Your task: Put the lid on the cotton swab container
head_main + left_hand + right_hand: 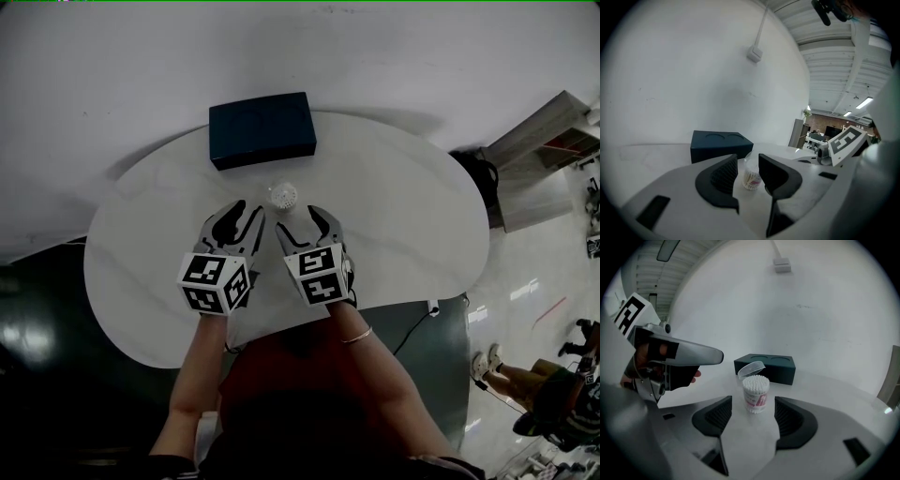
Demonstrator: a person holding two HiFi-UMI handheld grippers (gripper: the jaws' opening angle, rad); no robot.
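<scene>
A small clear cotton swab container (281, 196) stands upright on the white oval table (403, 216), full of white swabs. In the right gripper view the container (755, 394) has its clear lid (751, 368) tipped up and back at the left rim, off the mouth. My right gripper (752, 414) is open, and the container stands just past its tips without touching the pads. My left gripper (747, 163) is open too; the container (751, 177) shows through the gap, beyond the fingers. In the head view both grippers, left (244, 219) and right (302, 219), sit just short of the container.
A dark blue box (262, 128) lies behind the container at the table's far edge, against the white wall. A grey cabinet (548, 141) stands to the right. A cable (412, 333) hangs off the table's near right edge, and people's feet (487, 361) are on the floor.
</scene>
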